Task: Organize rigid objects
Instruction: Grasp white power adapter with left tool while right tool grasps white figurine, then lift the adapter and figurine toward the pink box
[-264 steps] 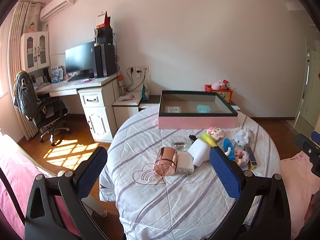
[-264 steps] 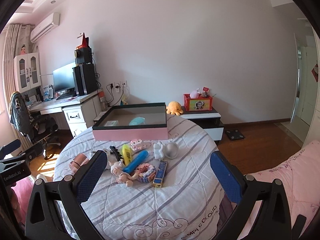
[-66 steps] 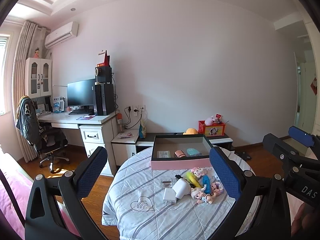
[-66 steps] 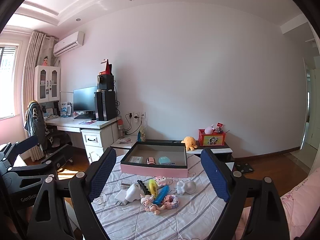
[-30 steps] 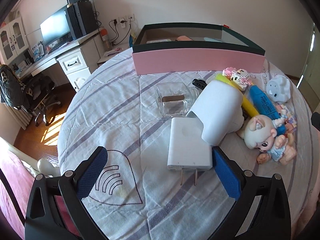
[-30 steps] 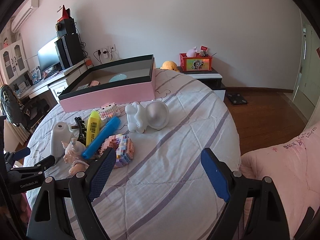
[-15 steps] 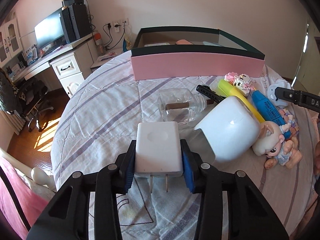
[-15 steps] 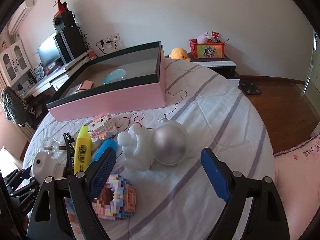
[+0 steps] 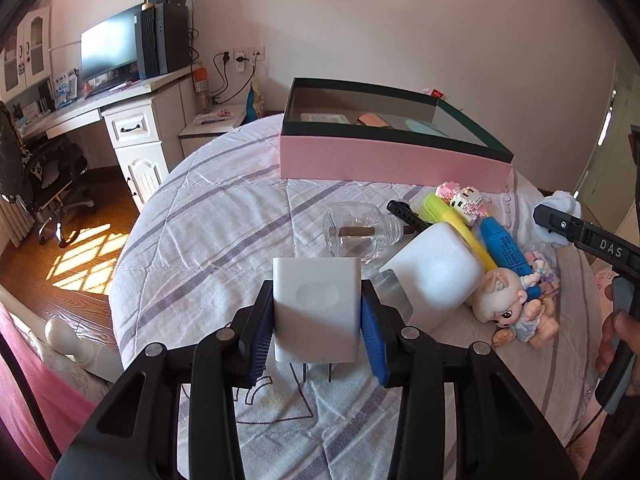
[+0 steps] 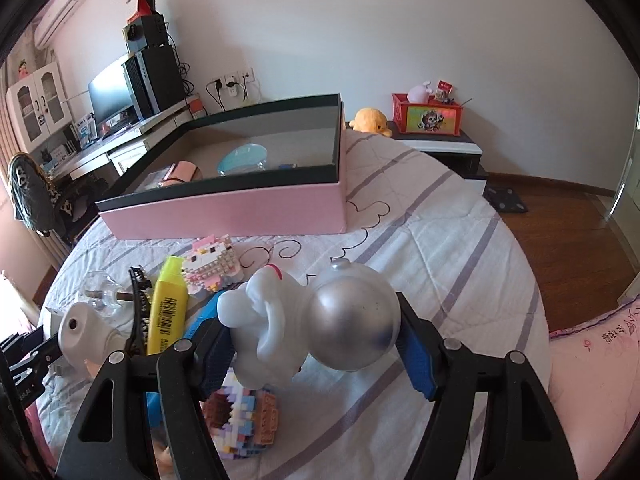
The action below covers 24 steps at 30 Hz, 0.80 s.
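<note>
On a round table [image 9: 208, 216], one pink box [image 10: 248, 208] waits with a few items already inside as the pick-up step is in hand: the left gripper [image 9: 316, 320] clamps one white charger [image 9: 316, 308], and the right gripper's [image 10: 316, 344] jaws have just been closing around one white-and-silver figurine [image 10: 316, 316] (whether both pads press it is unclear). Next, by the look of it, each must be lifted clear and carried over the box wall. Left loose: two highlighters, yellow [image 10: 168, 304] and blue [image 9: 502, 246], one doll [image 9: 508, 304], one glass bottle [image 9: 356, 236].

White plug adapter [image 9: 316, 312] is up off the quilt, prongs pointing back, pinched at both sides. The white figurine with the silver ball head [image 10: 312, 324] lies sideways between blue pads. Yellow highlighter [image 10: 167, 312] and blue marker [image 9: 502, 246] lie side by side; pink open box [image 10: 240, 210] sits behind.
</note>
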{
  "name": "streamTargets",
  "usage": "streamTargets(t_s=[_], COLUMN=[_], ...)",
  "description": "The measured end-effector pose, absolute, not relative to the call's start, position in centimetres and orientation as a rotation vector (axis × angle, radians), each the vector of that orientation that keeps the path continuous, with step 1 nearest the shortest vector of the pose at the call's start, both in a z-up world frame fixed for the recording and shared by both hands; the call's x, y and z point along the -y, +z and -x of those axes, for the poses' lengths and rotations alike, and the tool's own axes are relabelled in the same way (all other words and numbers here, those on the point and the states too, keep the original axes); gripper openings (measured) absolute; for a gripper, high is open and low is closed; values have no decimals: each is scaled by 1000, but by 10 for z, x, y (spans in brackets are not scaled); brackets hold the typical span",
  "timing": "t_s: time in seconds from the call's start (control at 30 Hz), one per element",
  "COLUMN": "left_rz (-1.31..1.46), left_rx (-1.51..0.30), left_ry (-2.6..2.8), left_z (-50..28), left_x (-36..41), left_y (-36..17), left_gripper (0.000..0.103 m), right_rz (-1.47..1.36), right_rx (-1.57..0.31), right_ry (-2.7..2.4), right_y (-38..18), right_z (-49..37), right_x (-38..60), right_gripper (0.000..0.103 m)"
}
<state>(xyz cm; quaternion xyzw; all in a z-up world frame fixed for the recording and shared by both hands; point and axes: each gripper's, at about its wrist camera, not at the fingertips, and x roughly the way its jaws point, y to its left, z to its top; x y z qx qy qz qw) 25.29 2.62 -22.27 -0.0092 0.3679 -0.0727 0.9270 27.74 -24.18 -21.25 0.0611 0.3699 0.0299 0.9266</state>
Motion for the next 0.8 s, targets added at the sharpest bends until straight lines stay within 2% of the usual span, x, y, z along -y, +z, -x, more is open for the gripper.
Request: streamTargets(t_s=[0.3, 0.6, 0.8], left_rz=[45, -13, -30], left_rx=[-634, -397, -308], left_ry=[-173, -128, -113], left_z=[-209, -136, -99], left_x=[-17, 4, 10], left_y=[-180, -100, -67], left_gripper=[41, 41, 41], right_rz=[-115, -49, -43], right_rx=[-581, -410, -340], right_ry=[165, 199, 204], right_y=[-164, -108, -84], right_z=[-200, -132, -102], right_x=[200, 163, 159], right_gripper=[72, 72, 72])
